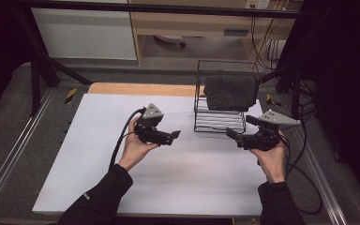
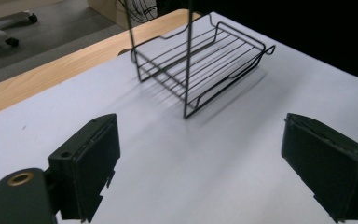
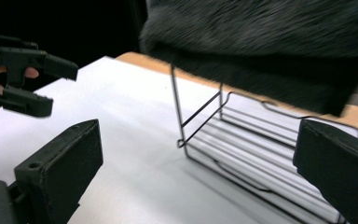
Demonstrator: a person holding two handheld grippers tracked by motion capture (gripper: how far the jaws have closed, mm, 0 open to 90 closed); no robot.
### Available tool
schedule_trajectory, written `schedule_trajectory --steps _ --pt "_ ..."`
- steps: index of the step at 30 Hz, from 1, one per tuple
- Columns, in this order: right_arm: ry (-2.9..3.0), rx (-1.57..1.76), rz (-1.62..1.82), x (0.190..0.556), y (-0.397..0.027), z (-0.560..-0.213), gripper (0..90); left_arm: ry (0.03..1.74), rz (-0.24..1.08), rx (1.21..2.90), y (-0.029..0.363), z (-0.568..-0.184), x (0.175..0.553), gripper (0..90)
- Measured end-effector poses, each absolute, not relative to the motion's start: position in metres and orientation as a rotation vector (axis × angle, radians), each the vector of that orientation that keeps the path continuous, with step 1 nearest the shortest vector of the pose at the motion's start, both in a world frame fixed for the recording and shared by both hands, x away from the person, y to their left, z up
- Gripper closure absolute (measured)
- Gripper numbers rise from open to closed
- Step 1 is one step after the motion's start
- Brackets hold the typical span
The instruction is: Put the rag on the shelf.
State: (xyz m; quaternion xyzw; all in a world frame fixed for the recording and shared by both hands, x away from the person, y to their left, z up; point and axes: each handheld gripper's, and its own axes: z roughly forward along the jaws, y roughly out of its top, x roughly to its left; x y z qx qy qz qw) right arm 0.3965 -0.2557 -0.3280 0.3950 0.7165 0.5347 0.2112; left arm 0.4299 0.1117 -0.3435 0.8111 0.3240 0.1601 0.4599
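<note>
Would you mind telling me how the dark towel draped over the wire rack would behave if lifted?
The dark towel sags over the wire rack, so it is probably floppy. Its fuzzy surface suggests little slipping. The thin-wired rack may shift if the towel drags.

Light falls from above onto the white table [image 1: 122,178], which is the brightest thing in the high view; the floor and frame around it sink into deep black at both sides. The picture there is soft and a little grainy, with no glare on the table. In the left gripper view the wire rack [image 2: 200,60] is sharp and casts a faint, diffuse shadow toward the camera, while the near edges look slightly bent. In the right gripper view the dark towel [image 3: 270,42] is smeared, probably by motion blur, and its underside loses all detail. Backgrounds there are nearly black.
</note>
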Motion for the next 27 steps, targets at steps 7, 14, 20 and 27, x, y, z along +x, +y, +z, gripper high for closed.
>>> schedule_trajectory --steps 7,14,20,27 --pt "2.05 1.091 1.48 0.391 -0.241 -0.344 0.4 0.858 0.408 1.98 0.161 -0.364 0.412 8.0" --pt "2.126 1.109 1.473 0.387 -0.231 -0.372 0.3 0.911 0.425 1.985 0.203 -0.388 0.393 8.8" --pt "2.19 1.136 1.455 0.379 -0.233 -0.402 0.4 0.937 0.417 2.019 0.232 -0.413 0.378 9.5" --pt "2.211 1.153 1.448 0.367 -0.251 -0.425 0.4 0.945 0.423 2.022 0.255 -0.424 0.362 10.5"
